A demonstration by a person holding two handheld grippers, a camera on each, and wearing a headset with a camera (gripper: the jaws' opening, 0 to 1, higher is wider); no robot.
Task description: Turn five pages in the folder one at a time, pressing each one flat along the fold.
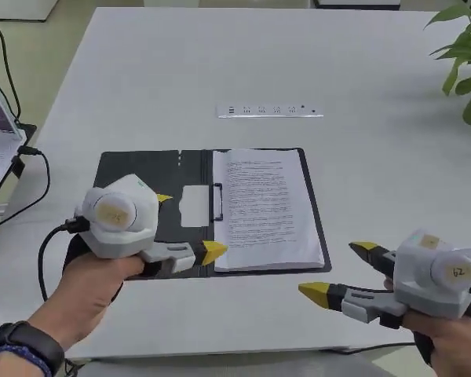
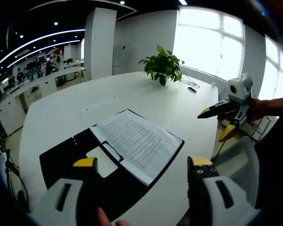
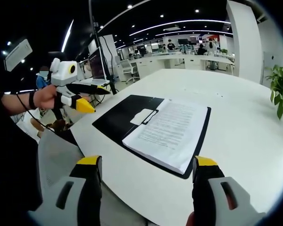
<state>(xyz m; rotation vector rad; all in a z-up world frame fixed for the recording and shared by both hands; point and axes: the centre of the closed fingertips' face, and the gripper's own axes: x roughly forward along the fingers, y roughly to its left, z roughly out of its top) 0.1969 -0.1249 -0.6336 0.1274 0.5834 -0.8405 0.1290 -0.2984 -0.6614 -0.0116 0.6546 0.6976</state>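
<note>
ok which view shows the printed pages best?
Head view: the pages lie nearly square-on from above, with the text lines clear. Both gripper views show them from low down, slanted and bent by the fisheye.

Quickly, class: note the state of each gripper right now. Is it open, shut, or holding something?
Left gripper: open, holding nothing.
Right gripper: open, holding nothing.
</note>
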